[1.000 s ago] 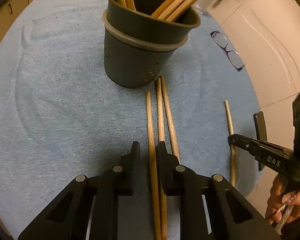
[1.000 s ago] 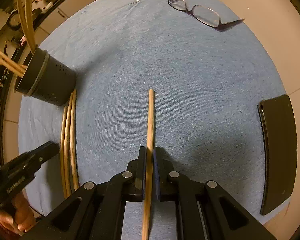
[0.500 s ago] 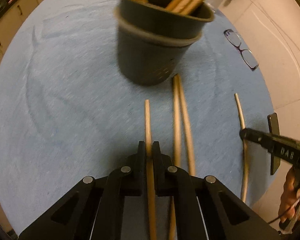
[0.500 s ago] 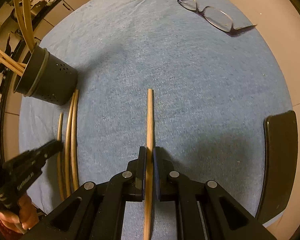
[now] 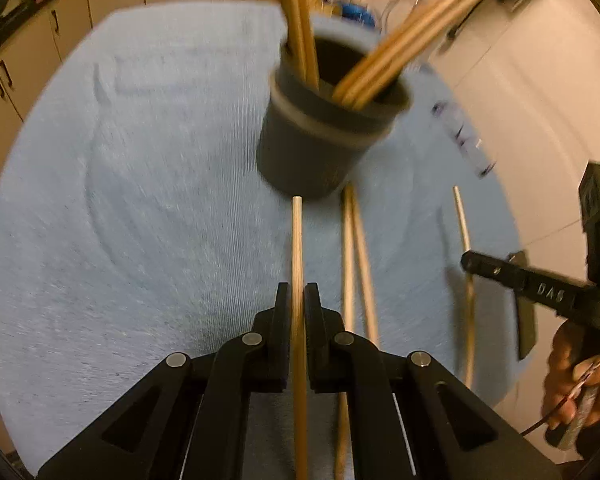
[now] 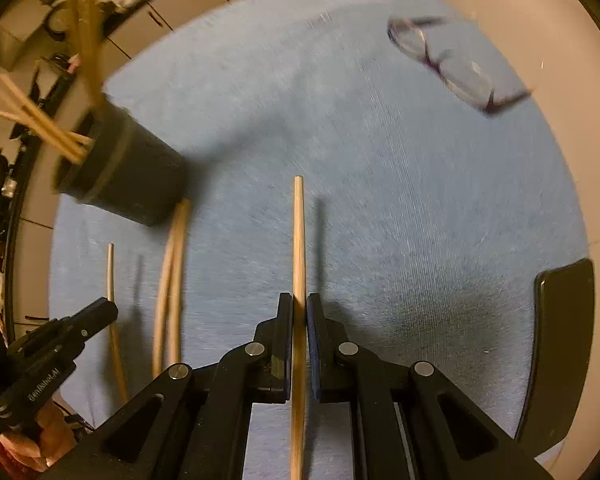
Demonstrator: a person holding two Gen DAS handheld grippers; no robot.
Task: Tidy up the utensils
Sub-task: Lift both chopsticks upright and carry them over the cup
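Gripping 1 chopstick [image 5: 297, 240], the left gripper [image 5: 297, 300] is held clamped, tip near the dark holder [image 5: 312, 152] | 2 loose chopsticks [image 5: 354, 248] are seen flat on the blue cloth [image 5: 140, 200] between both tools | 1 further chopstick [image 6: 299, 240] is pinched by the right gripper [image 6: 299, 312], its shadow cast on the cloth | glasses [image 6: 452, 68] are seen far right.

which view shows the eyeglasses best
The right wrist view: the eyeglasses lie at upper right on the blue cloth, with lenses and dark frame recognisable despite blur. In the left wrist view they are only a smeared dark streak right of the utensil holder.
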